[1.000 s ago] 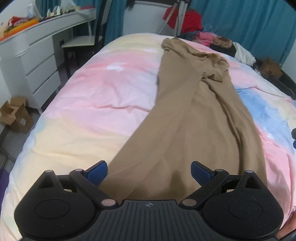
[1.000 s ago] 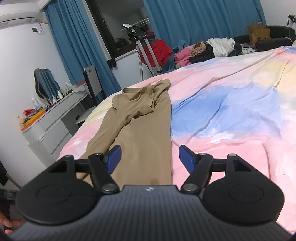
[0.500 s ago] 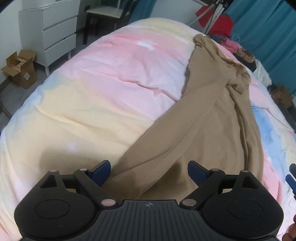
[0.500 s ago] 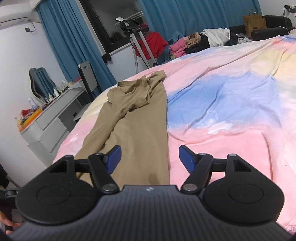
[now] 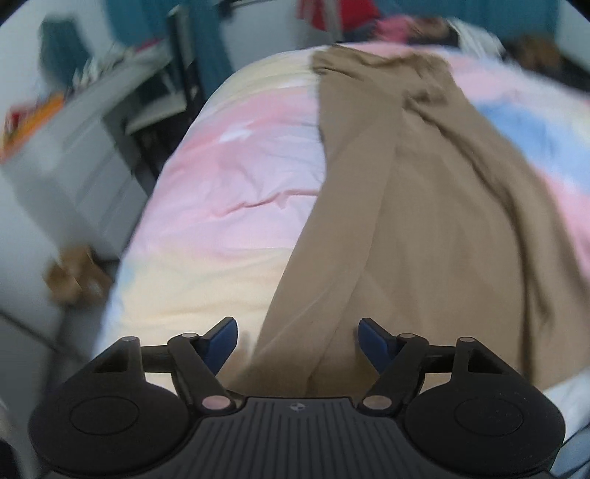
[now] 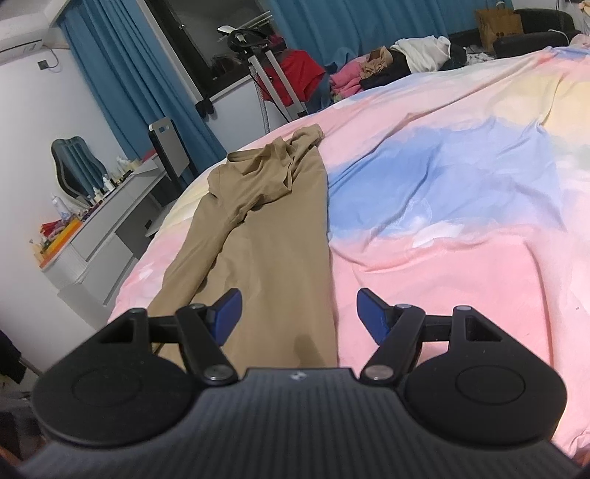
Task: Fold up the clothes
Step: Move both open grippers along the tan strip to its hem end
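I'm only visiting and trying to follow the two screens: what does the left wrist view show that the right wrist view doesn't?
Only the left wrist view shows the cardboard box on the floor beside the bed. Only the right wrist view shows the brown paper bag and the white garment on the clothes pile. Both show the tan trousers spread on the pastel bedcover, and blue curtains.
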